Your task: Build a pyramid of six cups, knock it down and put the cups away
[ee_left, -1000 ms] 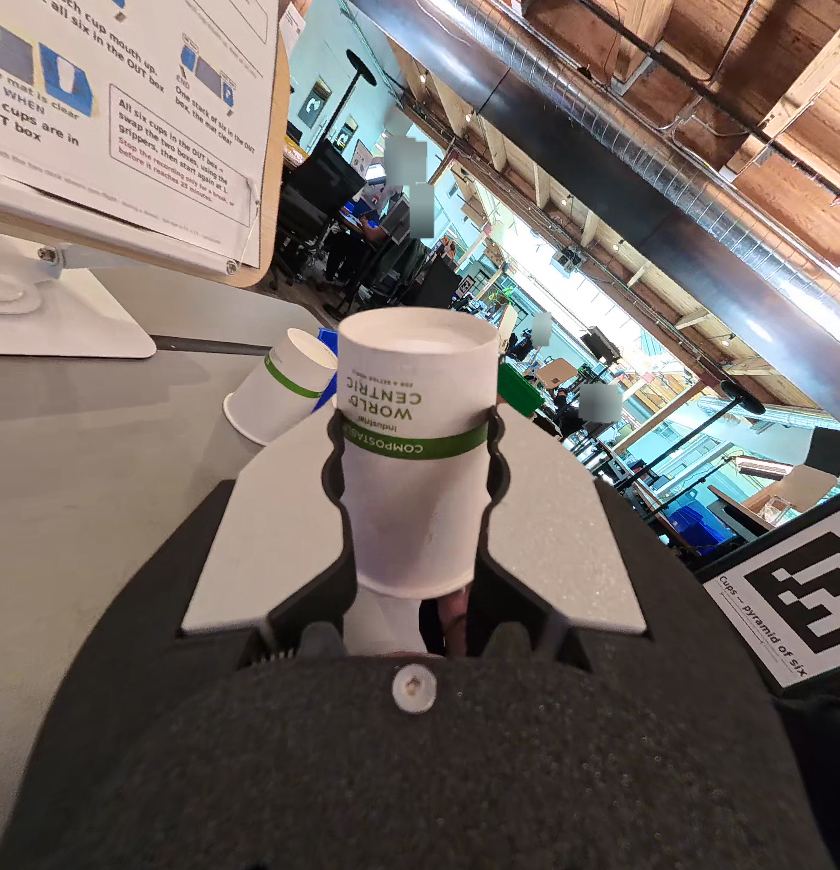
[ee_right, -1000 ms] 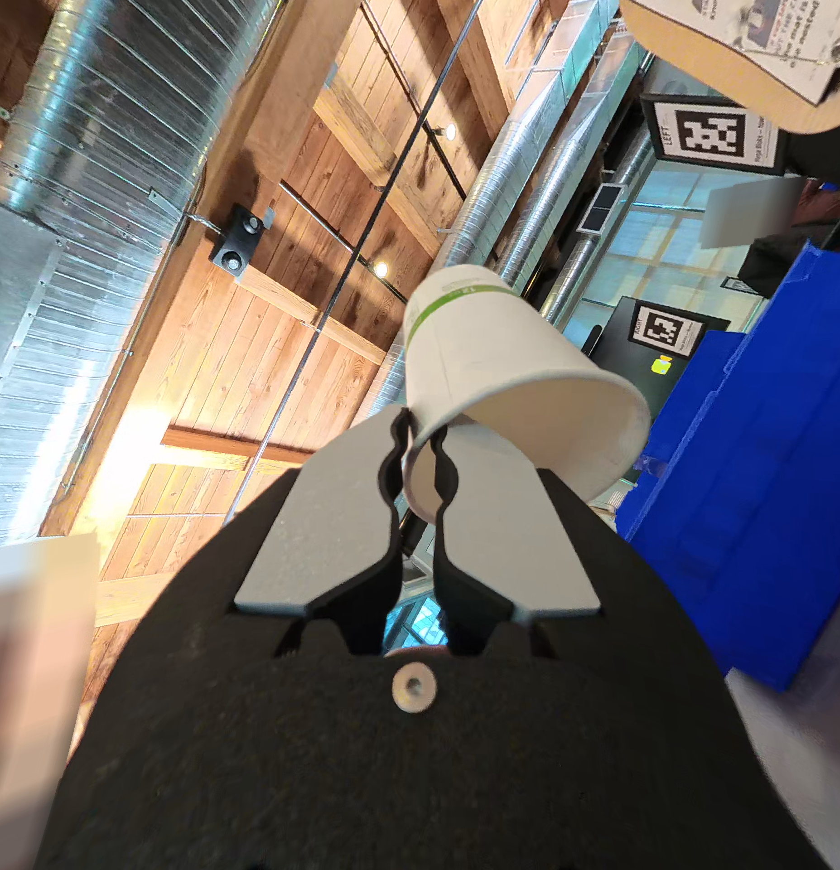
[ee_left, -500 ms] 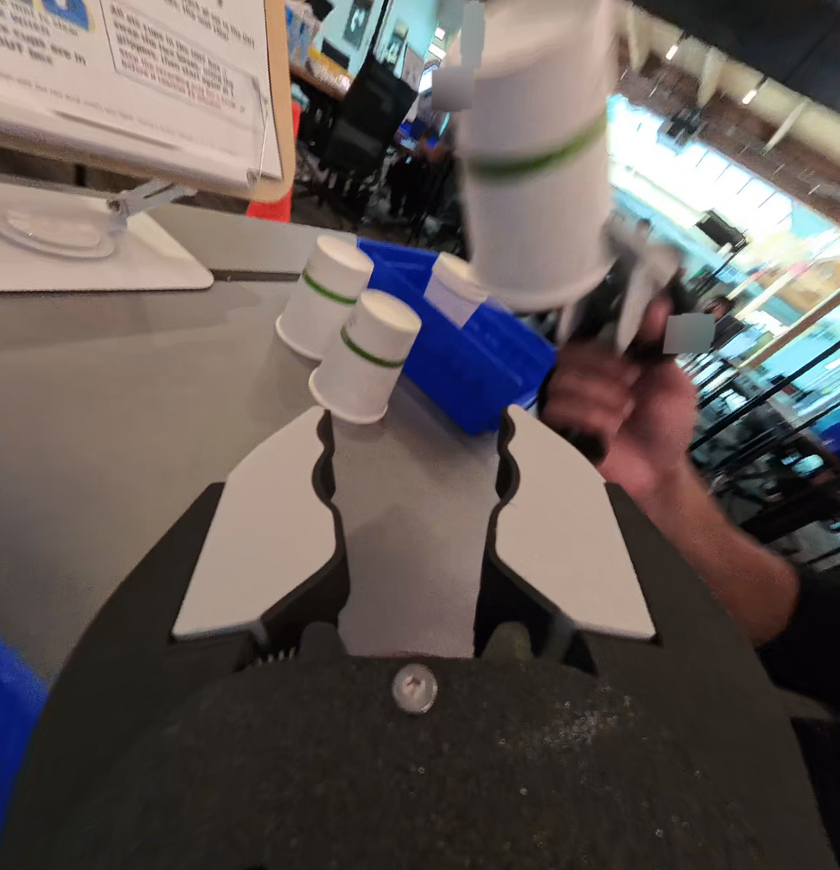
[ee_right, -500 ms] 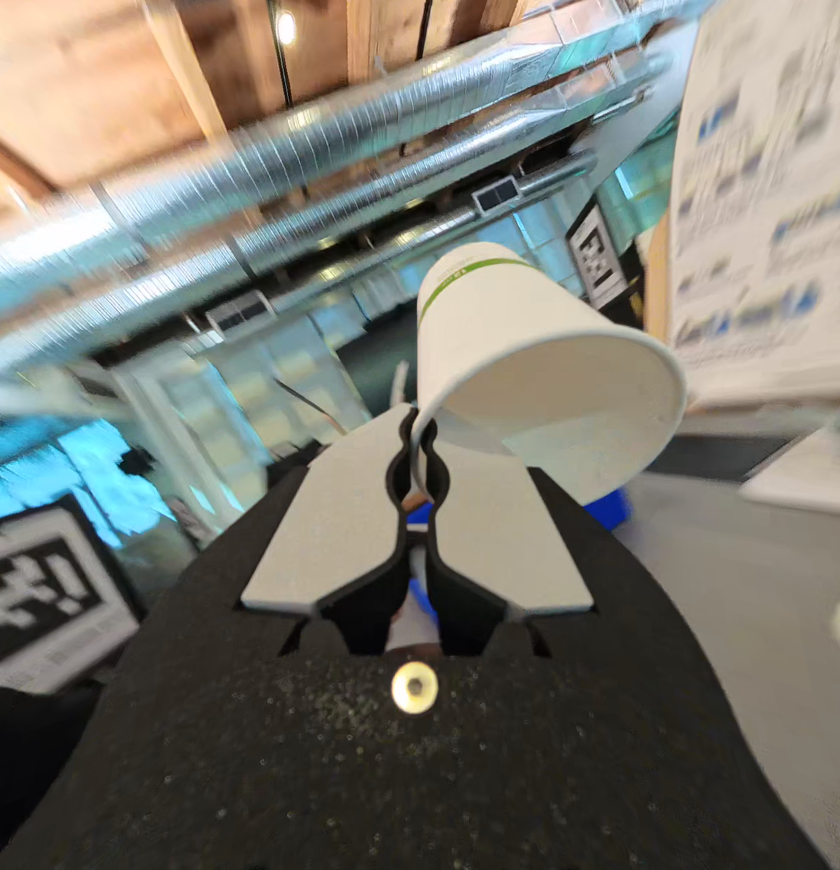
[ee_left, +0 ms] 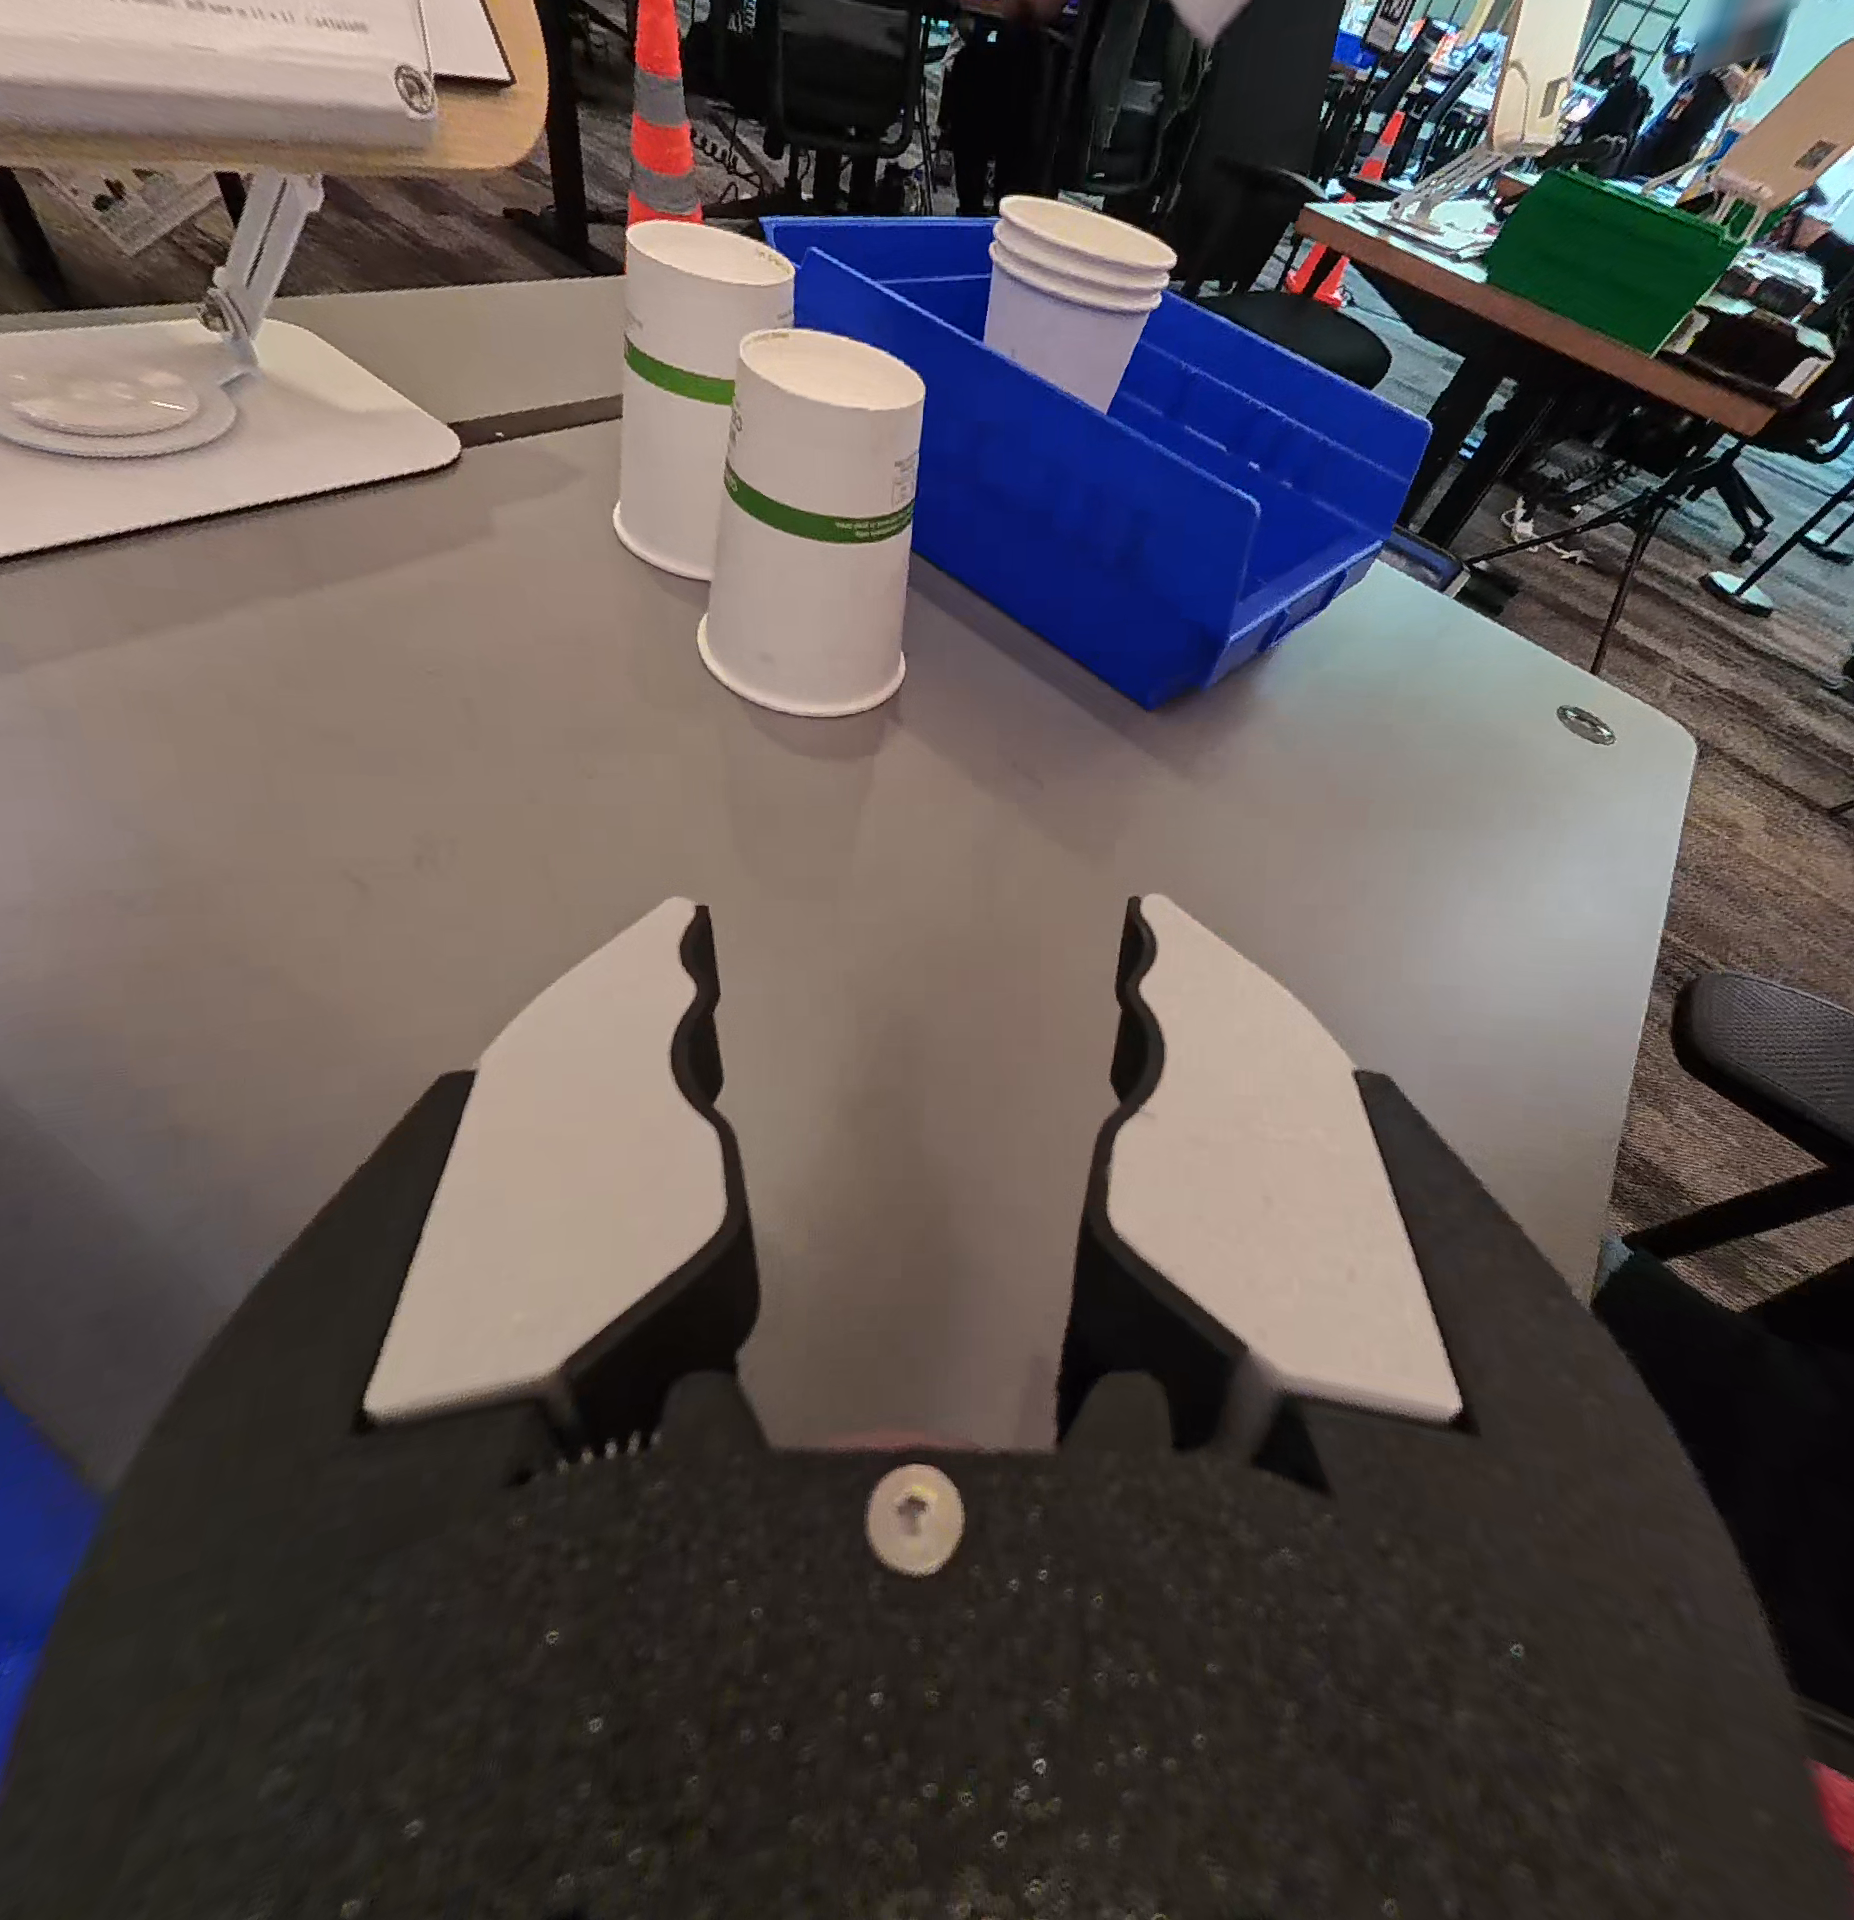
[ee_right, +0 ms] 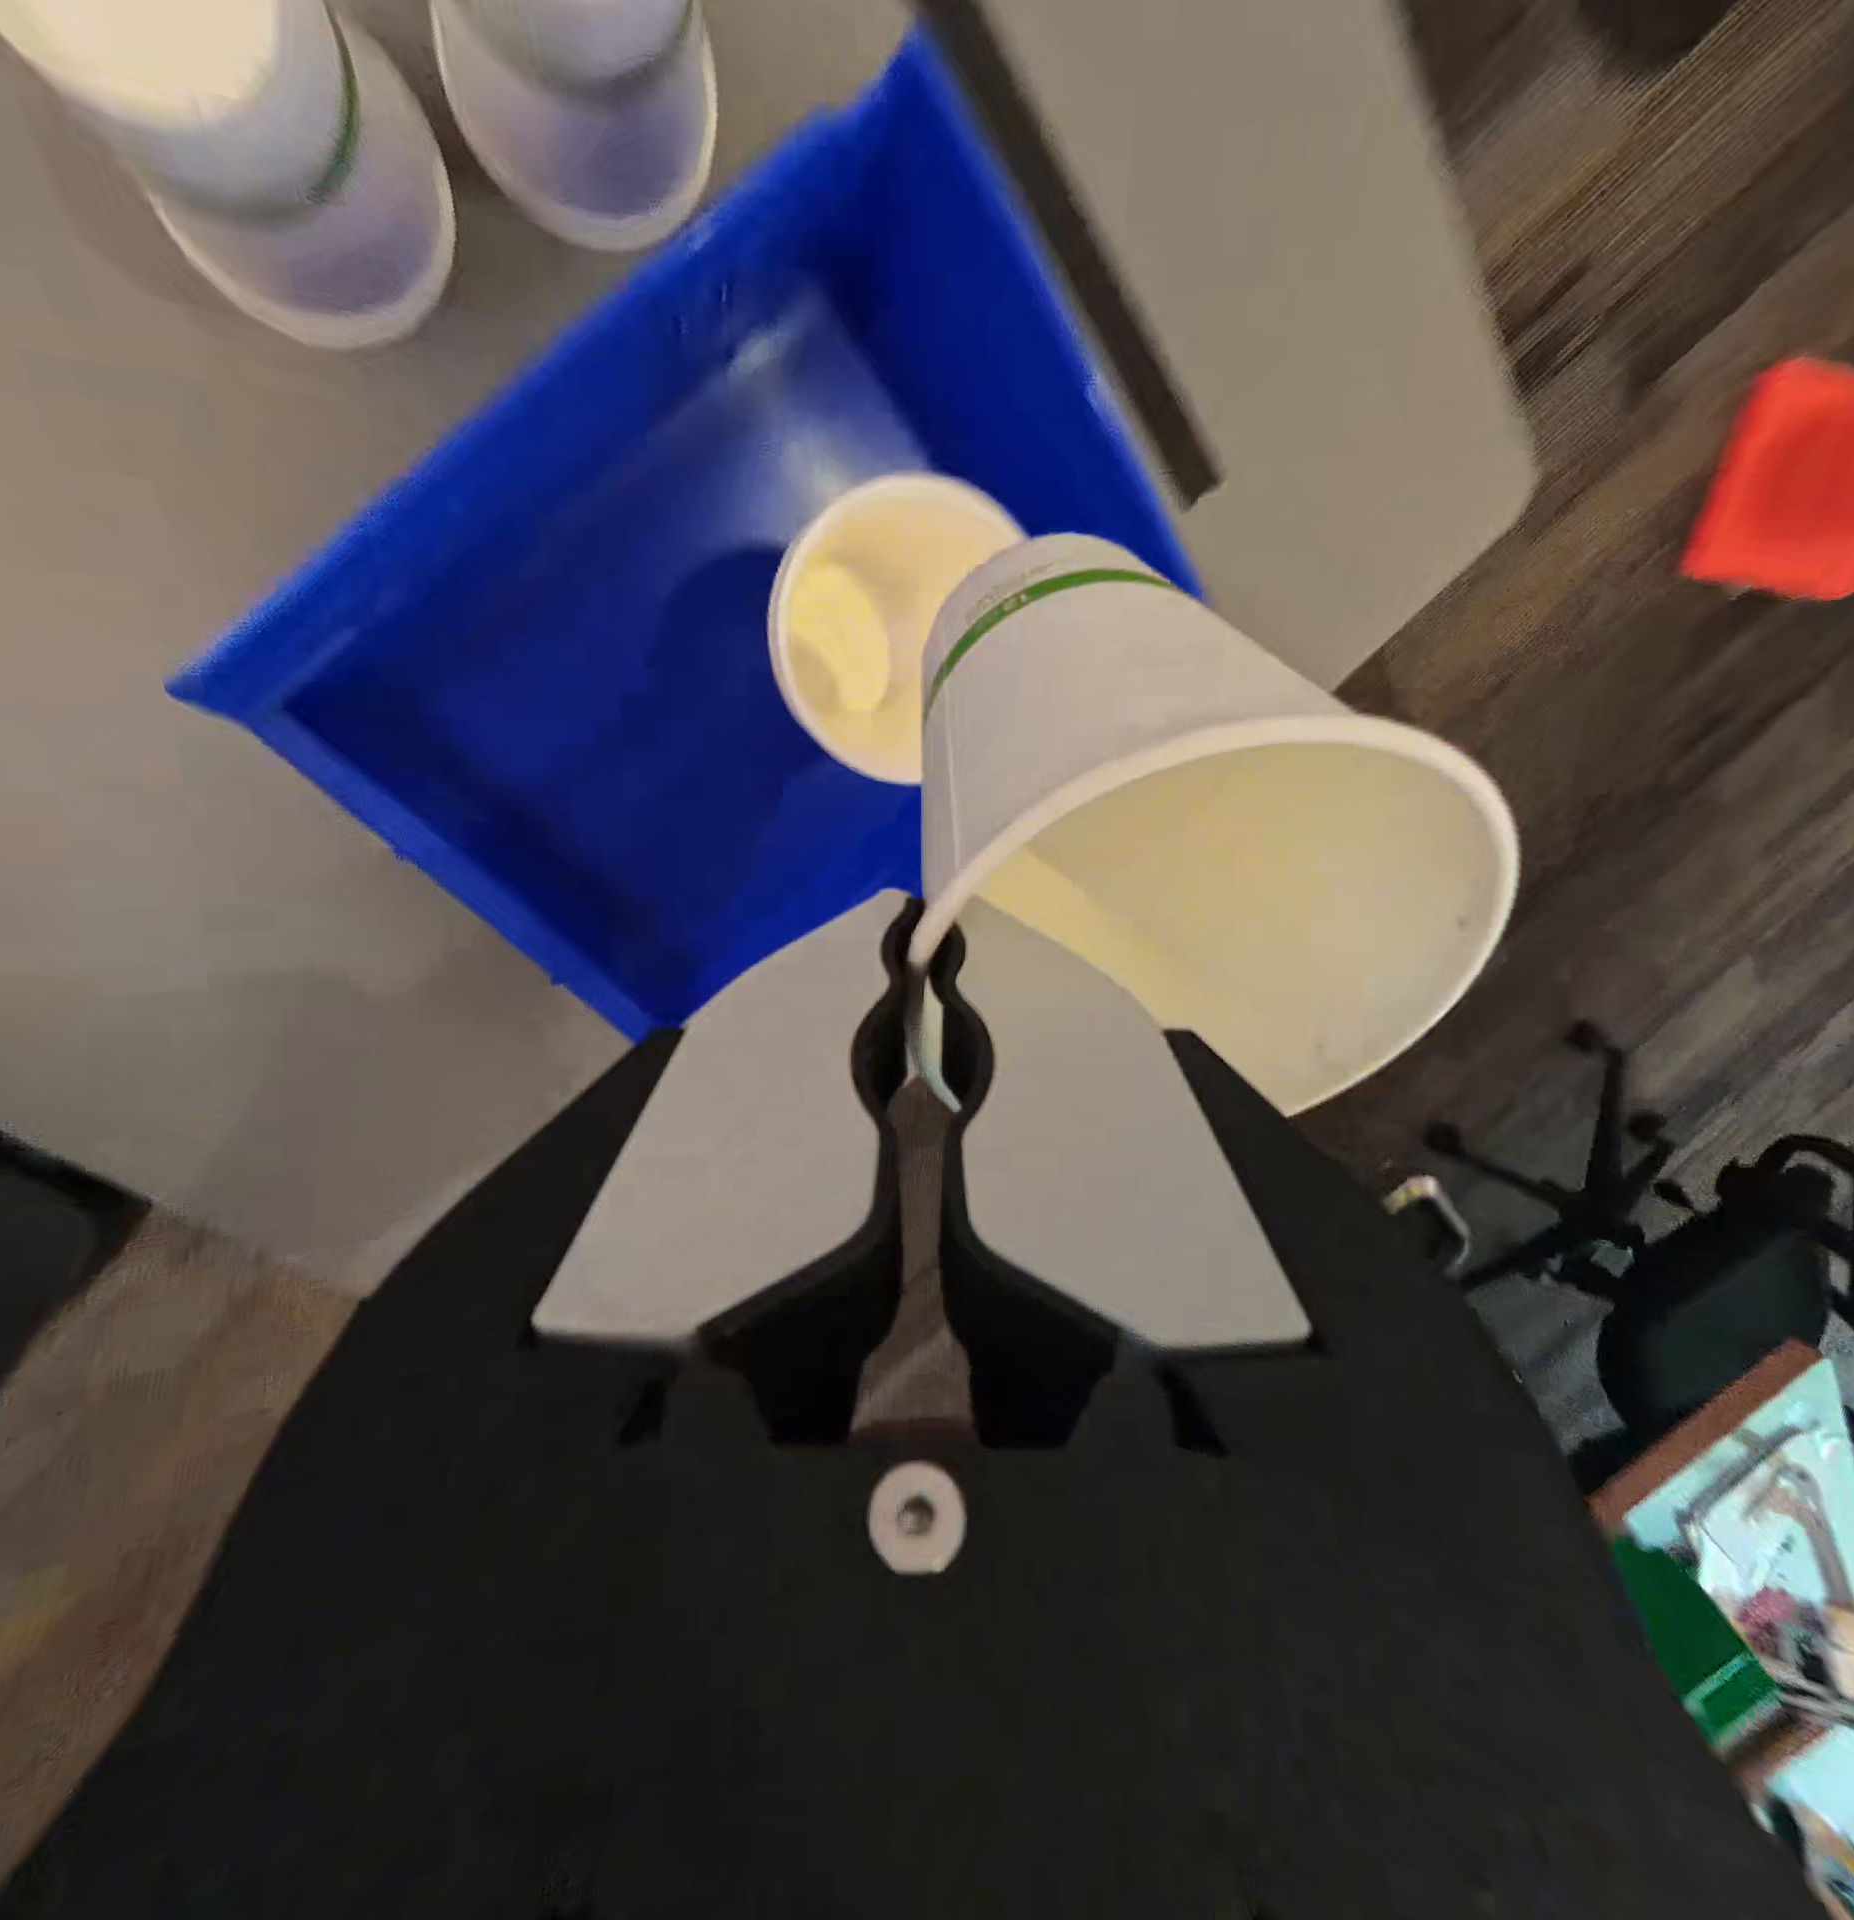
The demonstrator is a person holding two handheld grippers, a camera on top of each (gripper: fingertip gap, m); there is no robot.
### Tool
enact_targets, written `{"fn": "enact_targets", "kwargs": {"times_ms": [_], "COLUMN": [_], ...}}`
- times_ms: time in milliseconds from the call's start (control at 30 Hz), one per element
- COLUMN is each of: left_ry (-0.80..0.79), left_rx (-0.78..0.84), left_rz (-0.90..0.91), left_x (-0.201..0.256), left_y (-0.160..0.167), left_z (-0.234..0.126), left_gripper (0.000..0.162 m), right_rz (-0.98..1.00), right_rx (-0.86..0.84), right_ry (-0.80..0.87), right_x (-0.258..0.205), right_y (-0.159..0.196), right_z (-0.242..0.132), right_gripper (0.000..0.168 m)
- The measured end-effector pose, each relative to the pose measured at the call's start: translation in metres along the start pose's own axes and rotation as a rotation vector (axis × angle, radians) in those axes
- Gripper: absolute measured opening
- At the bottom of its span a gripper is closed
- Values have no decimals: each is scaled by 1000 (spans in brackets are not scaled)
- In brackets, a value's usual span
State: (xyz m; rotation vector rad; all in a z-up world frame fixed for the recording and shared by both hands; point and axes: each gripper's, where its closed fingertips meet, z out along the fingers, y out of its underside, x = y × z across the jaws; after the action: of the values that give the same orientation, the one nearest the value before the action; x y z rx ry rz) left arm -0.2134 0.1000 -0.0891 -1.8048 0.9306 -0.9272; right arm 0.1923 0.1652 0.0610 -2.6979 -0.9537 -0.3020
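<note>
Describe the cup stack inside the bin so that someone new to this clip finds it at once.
Start at the blue bin on the grey table. The cup stack stands in its far compartment, several white cups nested. Unlike the two upside-down cups beside the bin, it is mouth up.

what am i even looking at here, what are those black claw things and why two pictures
Those claws are two hand-held grippers, one in each of a person's hands, each carrying a camera that looks along its fingers. In the left wrist view, the left gripper is open and empty over a grey table. Two upside-down paper cups stand there beside a blue bin holding a stack of cups. In the right wrist view, looking down, the right gripper pinches the rim of a paper cup above that bin.
</note>
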Motion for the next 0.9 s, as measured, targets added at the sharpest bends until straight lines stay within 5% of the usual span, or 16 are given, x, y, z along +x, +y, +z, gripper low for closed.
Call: {"fn": "enact_targets", "kwargs": {"times_ms": [300,633,767,900], "left_ry": [-10,7,-18,-44], "left_rx": [-38,-79,-58,-37], "left_rz": [46,41,48,28], "left_x": [4,8,3,-6], "left_y": [8,22,16,12], "left_z": [6,8,4,3], "left_gripper": [73,74,74,74], "right_rz": [-44,42,22,18], "right_rx": [-224,-226,215,711], "right_ry": [-199,-340,-169,-132], "right_x": [-26,-44,-62,-153], "right_y": [-7,-12,-71,-109], "right_z": [105,128,78,30], "right_gripper": [0,24,30,40]}}
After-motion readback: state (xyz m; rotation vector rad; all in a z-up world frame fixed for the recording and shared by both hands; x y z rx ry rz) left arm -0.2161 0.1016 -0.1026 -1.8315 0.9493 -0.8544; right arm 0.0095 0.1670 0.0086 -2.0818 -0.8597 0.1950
